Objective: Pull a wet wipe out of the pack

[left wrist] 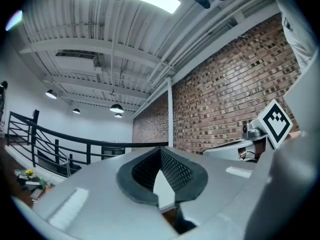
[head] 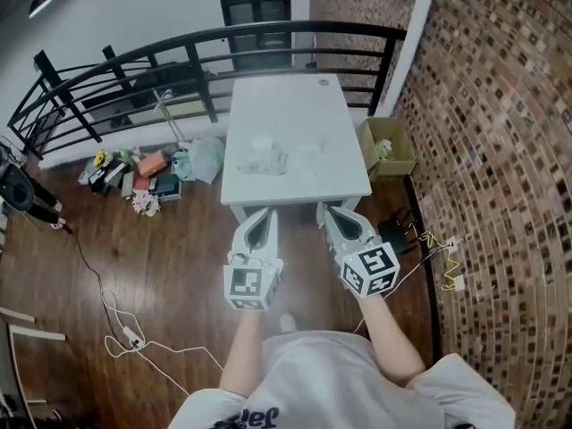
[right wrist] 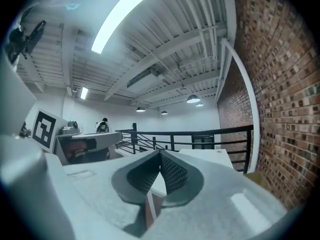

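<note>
The wet wipe pack (head: 261,161) lies on the white table (head: 295,105), left of the middle, with a pale crumpled sheet (head: 312,159) beside it to the right. Both grippers are held side by side in the air, short of the table's near edge and well away from the pack. My left gripper (head: 268,213) (left wrist: 161,153) has its jaws together with nothing between them. The right gripper (head: 327,211) (right wrist: 160,154) is likewise shut and empty. Each gripper view looks level over the table top, and neither one shows the pack.
A black railing (head: 223,38) curves behind the table. A cardboard box (head: 390,147) stands at the table's right, by the brick wall (head: 500,150). Bags and clutter (head: 143,172) lie on the wooden floor to the left, and cables (head: 125,333) trail nearer me.
</note>
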Action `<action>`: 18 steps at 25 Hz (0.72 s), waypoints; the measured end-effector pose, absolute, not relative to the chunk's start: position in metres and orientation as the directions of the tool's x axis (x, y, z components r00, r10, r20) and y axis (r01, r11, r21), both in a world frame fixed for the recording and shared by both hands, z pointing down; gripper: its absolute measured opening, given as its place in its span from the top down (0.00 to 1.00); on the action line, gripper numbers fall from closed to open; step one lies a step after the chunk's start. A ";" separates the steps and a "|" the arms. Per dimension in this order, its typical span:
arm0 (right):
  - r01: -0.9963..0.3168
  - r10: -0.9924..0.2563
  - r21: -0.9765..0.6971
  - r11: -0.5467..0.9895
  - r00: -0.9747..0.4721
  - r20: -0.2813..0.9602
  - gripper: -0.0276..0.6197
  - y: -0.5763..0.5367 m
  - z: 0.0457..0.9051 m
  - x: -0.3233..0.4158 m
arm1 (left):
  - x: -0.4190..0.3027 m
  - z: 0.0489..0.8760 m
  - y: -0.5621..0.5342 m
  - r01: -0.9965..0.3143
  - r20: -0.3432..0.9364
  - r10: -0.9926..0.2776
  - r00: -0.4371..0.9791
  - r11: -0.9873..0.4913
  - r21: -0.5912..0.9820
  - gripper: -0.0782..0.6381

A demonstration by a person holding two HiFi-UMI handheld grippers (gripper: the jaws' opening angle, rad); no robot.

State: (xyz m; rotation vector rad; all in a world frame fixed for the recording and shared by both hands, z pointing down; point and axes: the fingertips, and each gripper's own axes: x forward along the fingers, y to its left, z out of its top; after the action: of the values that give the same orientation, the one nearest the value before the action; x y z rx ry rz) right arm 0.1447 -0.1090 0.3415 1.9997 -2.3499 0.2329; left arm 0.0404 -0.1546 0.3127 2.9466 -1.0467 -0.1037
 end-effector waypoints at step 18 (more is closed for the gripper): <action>-0.956 -0.951 -0.033 0.290 -0.292 0.106 0.97 -0.011 0.323 0.147 | 0.085 0.309 -0.045 -0.691 -0.034 -0.692 0.721 -0.722 0.033 0.87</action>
State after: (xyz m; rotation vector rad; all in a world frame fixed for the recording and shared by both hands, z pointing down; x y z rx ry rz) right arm 0.1466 -0.0106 0.3230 1.8285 -2.4695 0.1387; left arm 0.0851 -0.0446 0.3094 2.8980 -1.1644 -0.0690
